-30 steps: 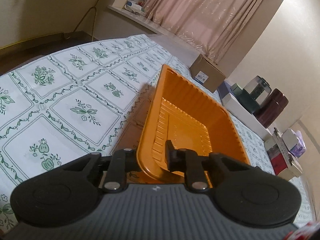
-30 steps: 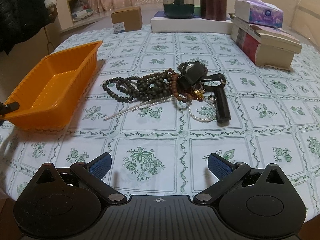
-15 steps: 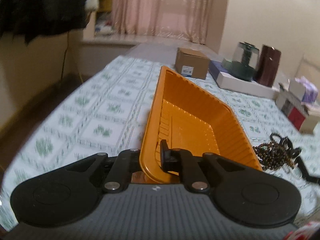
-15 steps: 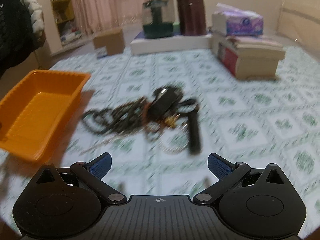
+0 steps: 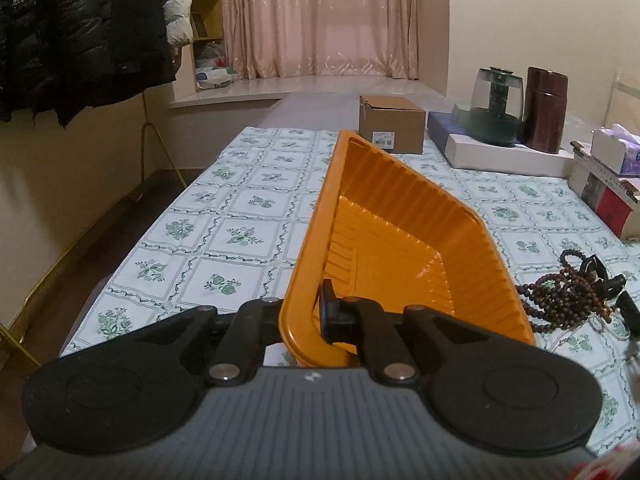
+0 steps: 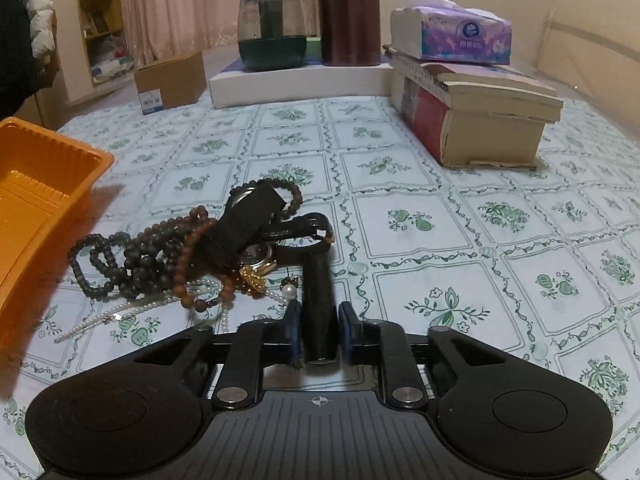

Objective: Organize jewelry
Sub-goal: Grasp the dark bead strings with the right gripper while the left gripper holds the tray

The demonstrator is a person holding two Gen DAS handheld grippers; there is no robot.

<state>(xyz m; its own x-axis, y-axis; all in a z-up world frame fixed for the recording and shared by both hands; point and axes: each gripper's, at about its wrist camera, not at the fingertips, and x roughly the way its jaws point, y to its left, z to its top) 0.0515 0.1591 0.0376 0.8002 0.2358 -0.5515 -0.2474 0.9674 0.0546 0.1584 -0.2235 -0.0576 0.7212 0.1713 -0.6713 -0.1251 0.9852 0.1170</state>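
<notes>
My left gripper (image 5: 308, 316) is shut on the near rim of the orange plastic tray (image 5: 400, 240) and holds it tilted above the table. The tray also shows at the left of the right wrist view (image 6: 36, 196). A jewelry pile lies on the cloth: dark bead strands (image 6: 132, 256), a pearl strand (image 6: 120, 312), a gold-faced watch (image 6: 256, 258). My right gripper (image 6: 318, 326) has closed around the black watch strap (image 6: 318, 292) at the pile's near end. The pile also shows at the right of the left wrist view (image 5: 572, 296).
Along the far table edge stand a cardboard box (image 6: 170, 82), a white flat box (image 6: 300, 82) bearing a glass jar (image 6: 272, 28) and a brown canister (image 6: 348, 16), and stacked books (image 6: 472, 120) with a tissue pack (image 6: 452, 32). Coats (image 5: 72, 28) hang at left.
My right gripper moved forward and down to the pile and shut from wide open onto the black strap. My left gripper swung right with the tray, so the pile came into its view.
</notes>
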